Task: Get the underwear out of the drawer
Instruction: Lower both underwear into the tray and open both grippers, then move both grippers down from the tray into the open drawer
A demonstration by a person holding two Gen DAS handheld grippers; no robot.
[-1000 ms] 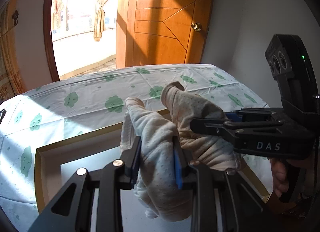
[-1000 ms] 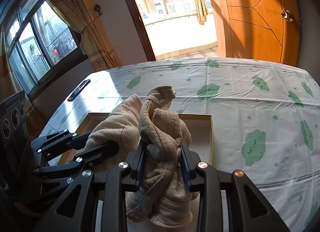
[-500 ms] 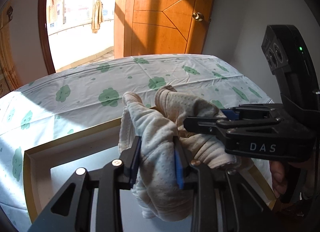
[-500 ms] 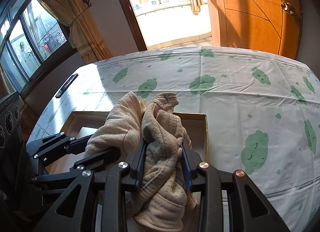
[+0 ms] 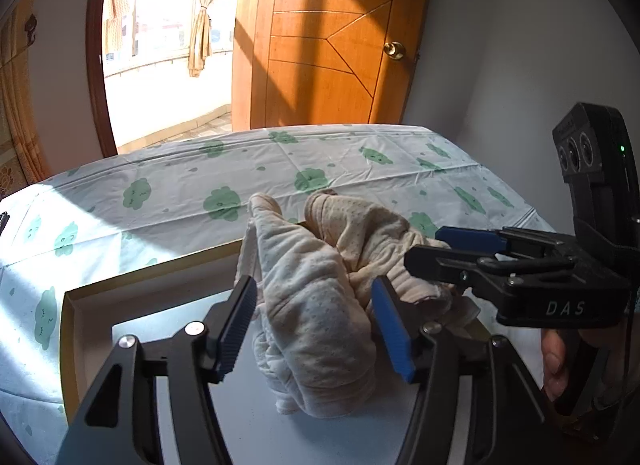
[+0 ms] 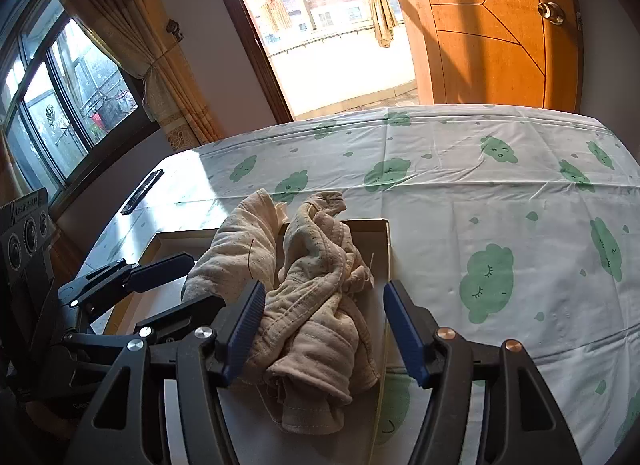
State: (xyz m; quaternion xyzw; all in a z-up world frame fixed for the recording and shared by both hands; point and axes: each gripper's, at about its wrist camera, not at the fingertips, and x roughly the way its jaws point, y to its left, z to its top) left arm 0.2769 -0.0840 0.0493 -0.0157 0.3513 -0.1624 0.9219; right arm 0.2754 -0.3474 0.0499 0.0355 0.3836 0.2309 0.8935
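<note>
Two crumpled pieces of underwear lie side by side in a shallow drawer (image 5: 68,329) with a yellowish rim, set on a cloud-print cover. The pale dotted underwear (image 5: 316,305) sits between the fingers of my left gripper (image 5: 314,325), whose jaws are opening; the pads no longer squeeze it. The beige underwear (image 6: 316,305) lies between the fingers of my right gripper (image 6: 324,329), jaws also opening, with the right pad (image 6: 404,329) clear of the cloth. Each view shows the other gripper at its side: the right gripper (image 5: 422,247), and the left gripper (image 6: 208,279) around the pale underwear (image 6: 240,249).
The white cover with green clouds (image 6: 500,193) spreads around the drawer (image 6: 386,233). A black slim object (image 6: 142,193) lies near the cover's far left edge. A wooden door (image 5: 332,49) and a bright doorway stand behind. A hand (image 5: 554,357) holds the right gripper's handle.
Both grippers were shut on their bundles of underwear; now both pairs of fingers have spread apart and the bundles have sunk and slumped onto the drawer floor.
</note>
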